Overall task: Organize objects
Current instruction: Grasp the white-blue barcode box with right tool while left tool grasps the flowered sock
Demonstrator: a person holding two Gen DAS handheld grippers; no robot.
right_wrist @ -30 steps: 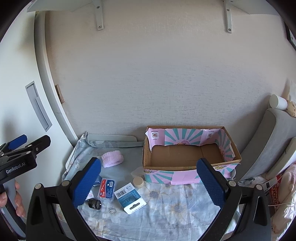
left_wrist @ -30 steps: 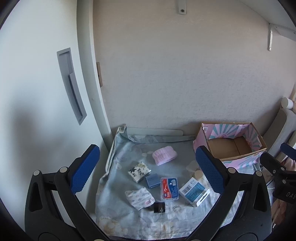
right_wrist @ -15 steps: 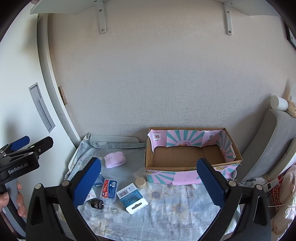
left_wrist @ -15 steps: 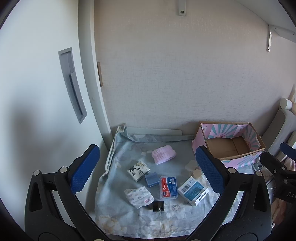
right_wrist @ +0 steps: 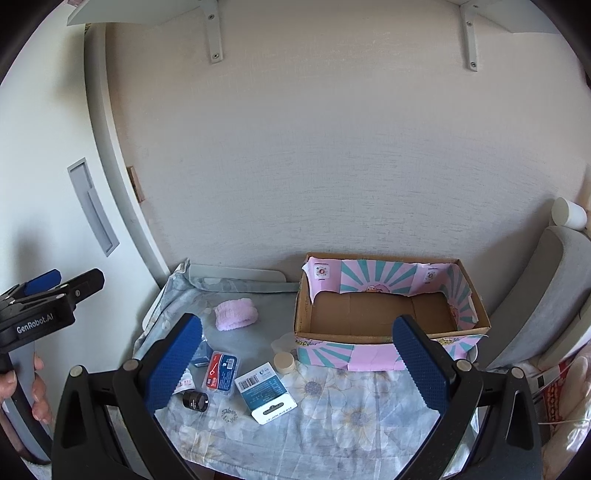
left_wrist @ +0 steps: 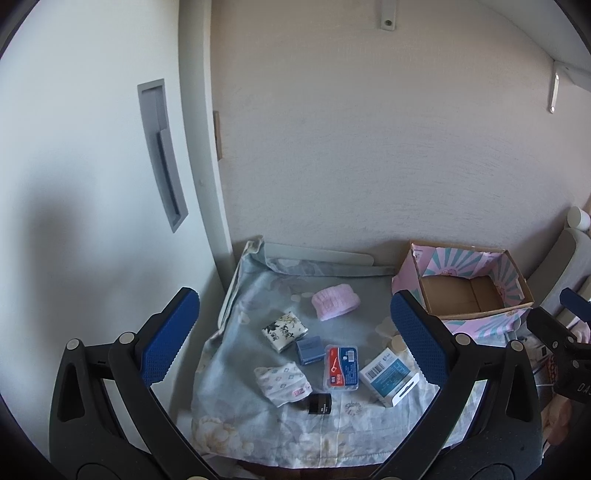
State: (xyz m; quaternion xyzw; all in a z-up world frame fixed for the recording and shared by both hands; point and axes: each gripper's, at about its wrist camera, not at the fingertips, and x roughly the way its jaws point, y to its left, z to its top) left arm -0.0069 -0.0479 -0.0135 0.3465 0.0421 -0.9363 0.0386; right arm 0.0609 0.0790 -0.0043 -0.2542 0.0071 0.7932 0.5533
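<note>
Several small items lie on a floral cloth (left_wrist: 258,417): a pink knitted piece (left_wrist: 335,301) (right_wrist: 236,314), a patterned packet (left_wrist: 284,331), a small blue box (left_wrist: 308,350), a red-and-blue floss case (left_wrist: 341,367) (right_wrist: 220,373), a white tissue pack (left_wrist: 282,382), a black cap (left_wrist: 320,403) (right_wrist: 195,400), a blue-and-white box (left_wrist: 389,376) (right_wrist: 264,393) and a cream jar (right_wrist: 284,362). An empty cardboard box (right_wrist: 388,317) (left_wrist: 465,295) stands at the right. My left gripper (left_wrist: 295,336) and right gripper (right_wrist: 299,363) are open, empty, held above the table's near edge.
A white wall backs the table. A white door with a grey recessed handle (left_wrist: 162,155) is at the left. A grey chair back (right_wrist: 546,295) with a white cup (right_wrist: 569,212) stands at the right. Shelf brackets (right_wrist: 213,33) hang above.
Both grippers have drawn back and up slightly, so the table and its items look a little smaller and lower. Nothing on the table has moved.
</note>
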